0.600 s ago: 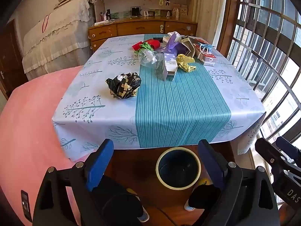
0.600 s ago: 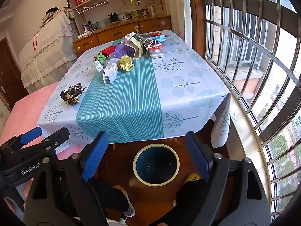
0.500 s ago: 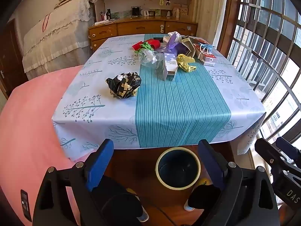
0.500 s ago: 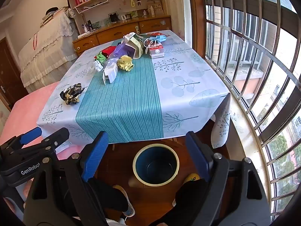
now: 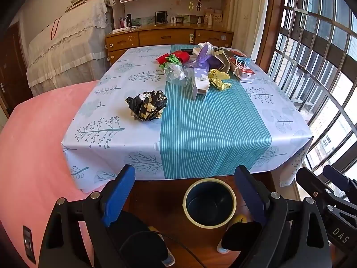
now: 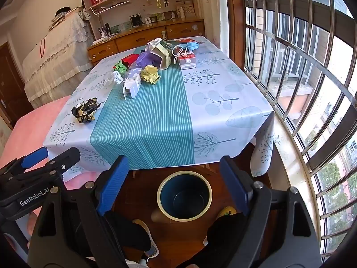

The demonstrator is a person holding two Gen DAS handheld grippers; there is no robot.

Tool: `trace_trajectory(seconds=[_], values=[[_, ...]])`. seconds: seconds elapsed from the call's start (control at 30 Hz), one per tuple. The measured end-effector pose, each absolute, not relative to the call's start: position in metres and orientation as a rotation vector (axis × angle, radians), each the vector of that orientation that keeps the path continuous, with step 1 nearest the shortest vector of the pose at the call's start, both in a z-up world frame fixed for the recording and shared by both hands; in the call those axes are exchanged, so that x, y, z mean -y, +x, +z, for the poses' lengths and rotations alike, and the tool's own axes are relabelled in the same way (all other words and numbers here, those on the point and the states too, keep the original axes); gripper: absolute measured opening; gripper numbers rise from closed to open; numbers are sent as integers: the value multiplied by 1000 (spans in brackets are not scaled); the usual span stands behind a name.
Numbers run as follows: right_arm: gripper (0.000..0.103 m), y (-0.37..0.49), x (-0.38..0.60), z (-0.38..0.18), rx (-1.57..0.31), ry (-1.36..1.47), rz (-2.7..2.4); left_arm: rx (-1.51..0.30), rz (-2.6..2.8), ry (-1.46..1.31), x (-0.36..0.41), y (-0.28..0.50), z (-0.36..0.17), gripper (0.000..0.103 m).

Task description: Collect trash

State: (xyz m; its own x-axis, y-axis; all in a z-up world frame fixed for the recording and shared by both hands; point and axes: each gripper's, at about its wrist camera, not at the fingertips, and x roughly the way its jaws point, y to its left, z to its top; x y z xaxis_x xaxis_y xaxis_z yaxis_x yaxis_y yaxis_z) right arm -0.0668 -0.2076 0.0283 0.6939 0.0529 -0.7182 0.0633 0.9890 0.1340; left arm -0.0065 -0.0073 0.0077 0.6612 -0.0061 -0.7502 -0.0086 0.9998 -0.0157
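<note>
A dark blue trash bin with a cream rim stands on the floor at the table's near edge; it also shows in the right wrist view. On the tablecloth lie a crumpled black-and-gold wrapper, a white carton, a yellow crumpled wrapper, a clear plastic piece, green and red scraps and a purple bag. My left gripper and right gripper are both open and empty, held above the bin, short of the table.
A red-and-white box with a blue mask sits at the table's far right. A pink-covered surface lies left of the table. A barred window runs along the right. A wooden dresser stands behind the table.
</note>
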Motion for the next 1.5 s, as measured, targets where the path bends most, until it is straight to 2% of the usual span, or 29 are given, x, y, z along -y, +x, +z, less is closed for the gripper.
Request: trace_trajectory(seconds=[0.17,0.3,0.6,0.93,1.5], values=[[82,-67,209,27,-803,150,-5,-832,-14,-33,2,-6,8,91],[82,-66,204,29,-803,149,-6,-836,-20,-48,1,-5,6,84],[82,-69,206,29,-799,143,-4,-844,-36,-63,0,-5,4,81],[82,-71,202,37,-773,127,8,-817,-40,-66,-1,-11,12,73],[82,-75,203,42,-752,130,11,-798,-29,-79,-4,-17,17,73]])
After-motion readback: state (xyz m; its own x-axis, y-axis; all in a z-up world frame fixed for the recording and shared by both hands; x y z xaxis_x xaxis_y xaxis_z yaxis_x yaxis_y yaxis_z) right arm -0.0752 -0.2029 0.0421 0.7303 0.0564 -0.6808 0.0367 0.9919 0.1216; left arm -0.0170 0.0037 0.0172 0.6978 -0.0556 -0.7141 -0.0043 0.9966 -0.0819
